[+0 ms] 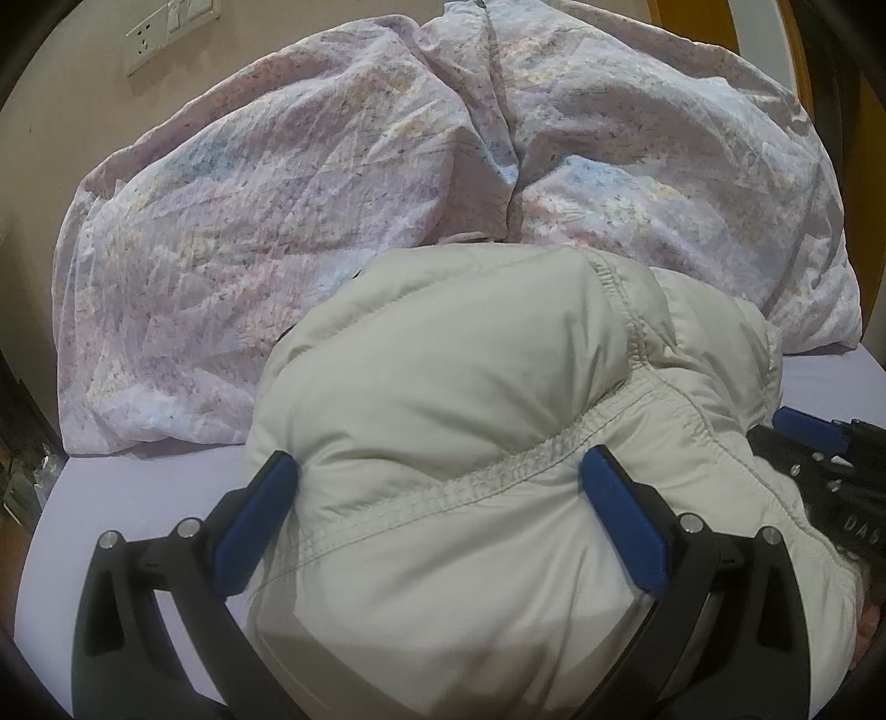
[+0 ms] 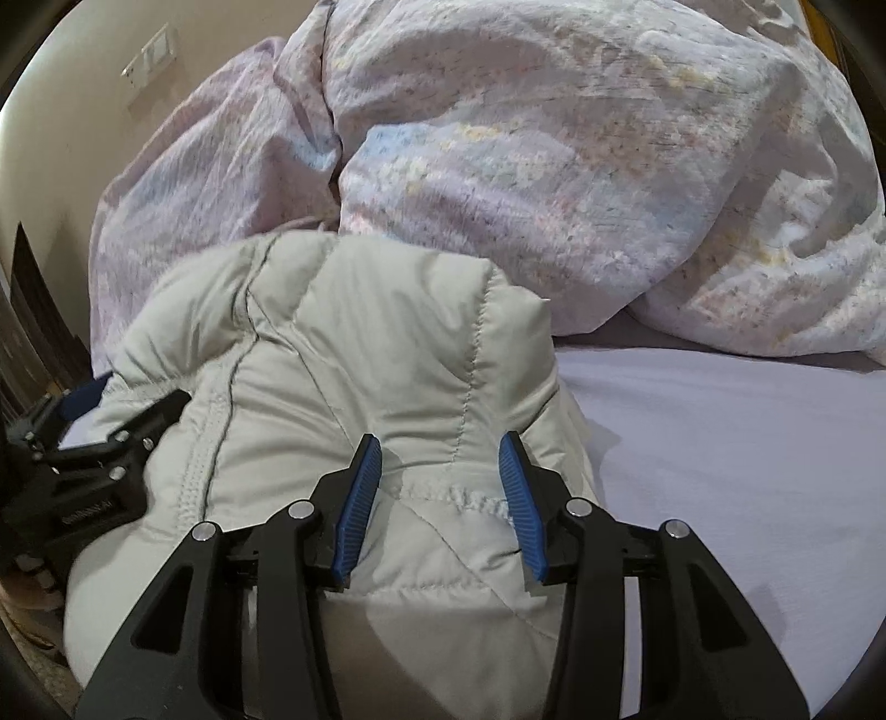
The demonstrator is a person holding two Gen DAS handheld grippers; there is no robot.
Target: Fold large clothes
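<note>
A pale grey puffy jacket (image 1: pixel 443 360) lies bundled on the lilac bed sheet (image 1: pixel 166 476). My left gripper (image 1: pixel 437 465) spans a thick fold of it, and both blue pads press into the padding by the gathered seam. In the right wrist view, my right gripper (image 2: pixel 437 448) holds a narrower roll of the same jacket (image 2: pixel 387 343) between its ribbed pads, with the fabric puckered there. Each gripper shows at the edge of the other's view, the right gripper (image 1: pixel 819 443) beside the jacket's right side and the left gripper (image 2: pixel 94 443) by its left side.
A crumpled floral duvet (image 1: pixel 332 194) is heaped behind the jacket along the wall, seen again as the duvet (image 2: pixel 554 166). A wall socket (image 1: pixel 147 36) sits top left. Bare sheet (image 2: pixel 720 443) stretches to the right of the jacket.
</note>
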